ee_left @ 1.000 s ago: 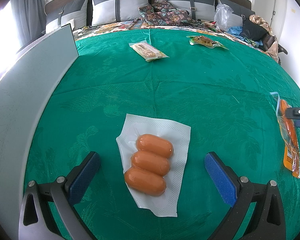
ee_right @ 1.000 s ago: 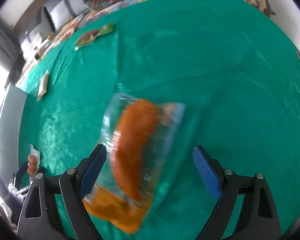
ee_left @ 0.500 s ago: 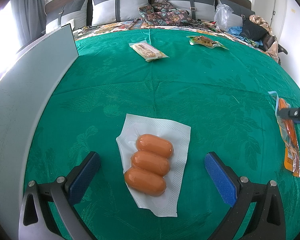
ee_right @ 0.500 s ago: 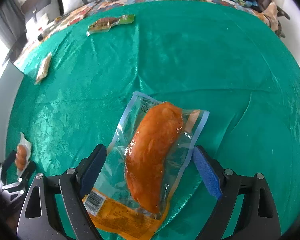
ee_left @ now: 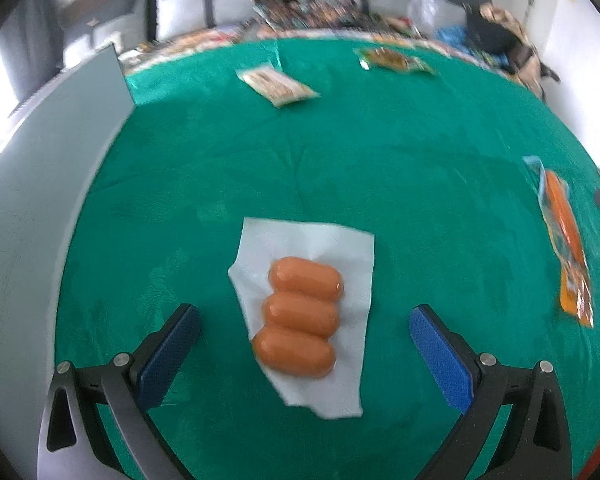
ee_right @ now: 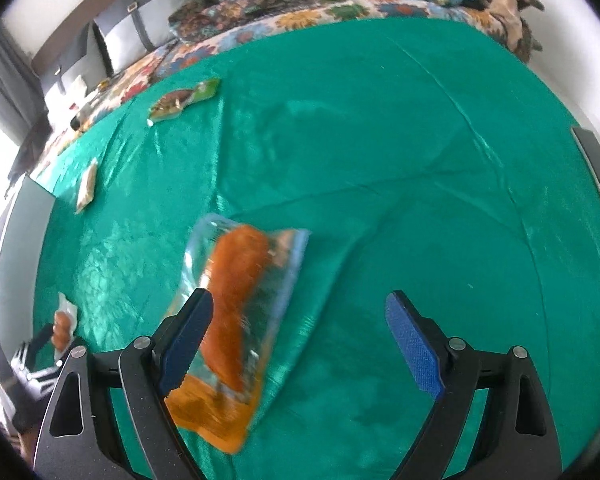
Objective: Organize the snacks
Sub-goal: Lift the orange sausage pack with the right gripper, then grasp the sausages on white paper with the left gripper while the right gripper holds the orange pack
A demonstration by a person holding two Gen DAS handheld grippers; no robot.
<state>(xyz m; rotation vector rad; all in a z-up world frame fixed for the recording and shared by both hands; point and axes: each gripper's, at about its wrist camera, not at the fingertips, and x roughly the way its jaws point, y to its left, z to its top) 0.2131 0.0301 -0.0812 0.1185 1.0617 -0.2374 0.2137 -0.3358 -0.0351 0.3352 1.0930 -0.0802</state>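
Note:
A white pack of three sausages (ee_left: 305, 316) lies on the green cloth between the fingers of my left gripper (ee_left: 305, 342), which is open and empty. An orange chicken pack in clear wrap (ee_right: 232, 312) lies in front of my right gripper (ee_right: 298, 340), which is open; its left finger overlaps the pack's edge. The same pack shows at the right in the left wrist view (ee_left: 566, 236). A beige snack pack (ee_left: 278, 86) and a green snack pack (ee_left: 394, 60) lie at the far side. The sausage pack shows small in the right wrist view (ee_right: 63, 326).
A grey board (ee_left: 32, 208) stands along the left edge of the cloth. Pillows (ee_left: 188, 12) and patterned bedding (ee_right: 260, 12) lie beyond the far edge. The beige pack (ee_right: 86, 188) and green pack (ee_right: 184, 100) also show in the right wrist view.
The right gripper has shifted right, so the chicken pack now lies under its left finger instead of centred. The left gripper has moved slightly, with its view tilted; the sausage pack stays between its fingers.

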